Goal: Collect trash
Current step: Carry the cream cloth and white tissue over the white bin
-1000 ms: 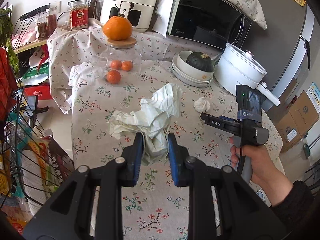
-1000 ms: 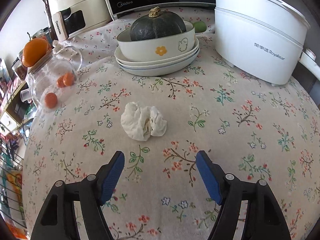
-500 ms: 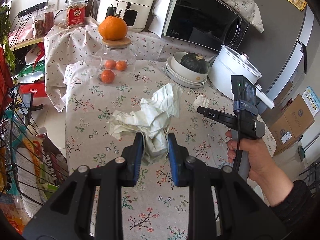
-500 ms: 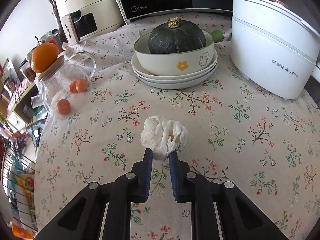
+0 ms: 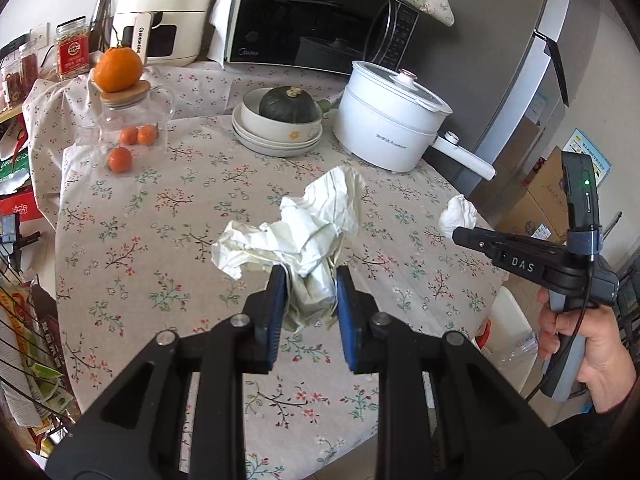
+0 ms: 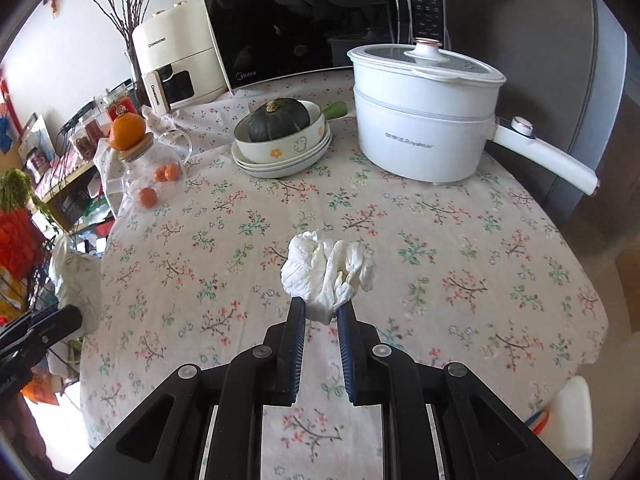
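Observation:
My left gripper (image 5: 310, 280) is shut on a big crumpled sheet of pale paper (image 5: 304, 232) and holds it above the floral tablecloth (image 5: 160, 216). My right gripper (image 6: 321, 312) is shut on a small white tissue wad (image 6: 326, 266) and holds it above the cloth. In the left wrist view the right gripper's tip (image 5: 460, 234) with the tissue wad (image 5: 458, 216) shows at the right, past the table's edge. In the right wrist view the left gripper (image 6: 36, 332) with its paper (image 6: 76, 280) shows at the far left.
A white electric pot (image 6: 424, 116), stacked plates with a bowl and a dark squash (image 6: 280, 120), and a glass jar with oranges (image 6: 148, 160) stand at the table's back. A microwave (image 6: 320, 20) and an air fryer (image 6: 176, 60) are behind. A white bin rim (image 6: 572, 412) shows below the table's right edge.
My right gripper closed on the tissue wad and lifted it off the cloth. Both grippers have pulled back and up from the table, the right one moving rightward.

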`<state>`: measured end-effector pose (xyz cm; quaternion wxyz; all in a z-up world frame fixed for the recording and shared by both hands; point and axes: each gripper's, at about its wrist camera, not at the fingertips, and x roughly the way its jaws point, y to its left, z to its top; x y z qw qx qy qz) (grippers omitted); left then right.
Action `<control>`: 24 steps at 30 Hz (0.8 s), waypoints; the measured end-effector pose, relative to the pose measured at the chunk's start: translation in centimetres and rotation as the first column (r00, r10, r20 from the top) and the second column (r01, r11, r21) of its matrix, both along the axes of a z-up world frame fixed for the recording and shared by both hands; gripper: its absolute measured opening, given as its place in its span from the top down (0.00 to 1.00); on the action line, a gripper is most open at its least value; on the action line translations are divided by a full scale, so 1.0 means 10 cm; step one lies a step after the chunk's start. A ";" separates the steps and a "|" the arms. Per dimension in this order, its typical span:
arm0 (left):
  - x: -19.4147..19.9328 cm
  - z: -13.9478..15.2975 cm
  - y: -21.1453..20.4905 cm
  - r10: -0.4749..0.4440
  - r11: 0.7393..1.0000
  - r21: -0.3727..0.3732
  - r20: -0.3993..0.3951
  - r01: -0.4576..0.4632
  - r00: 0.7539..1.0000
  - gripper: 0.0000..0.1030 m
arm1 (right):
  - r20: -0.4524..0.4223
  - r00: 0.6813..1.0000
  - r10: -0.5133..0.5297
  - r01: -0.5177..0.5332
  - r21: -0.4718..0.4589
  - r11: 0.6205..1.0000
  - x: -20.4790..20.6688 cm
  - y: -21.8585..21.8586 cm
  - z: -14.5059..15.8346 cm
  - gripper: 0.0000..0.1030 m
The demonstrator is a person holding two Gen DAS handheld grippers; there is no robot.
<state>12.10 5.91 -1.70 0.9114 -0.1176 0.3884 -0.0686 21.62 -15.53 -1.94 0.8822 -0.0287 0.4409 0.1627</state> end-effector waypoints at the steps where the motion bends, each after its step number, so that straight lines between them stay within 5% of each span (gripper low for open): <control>1: 0.00 0.01 -0.10 -0.017 1.000 0.008 0.006 0.017 1.000 0.74 | -0.006 1.000 -0.009 0.009 -0.004 1.000 -0.08 -0.13 0.03 0.84; 14: -0.06 -0.12 -1.11 -0.192 0.981 0.023 -0.021 0.193 0.981 0.74 | -0.091 0.986 -0.140 0.142 0.016 0.990 -0.83 -1.43 0.01 0.84; 24: -0.03 -0.31 -2.13 -0.412 0.910 0.034 -0.052 0.414 0.910 0.74 | -0.185 0.937 -0.298 0.300 -0.013 0.954 -1.10 -2.41 -0.27 0.84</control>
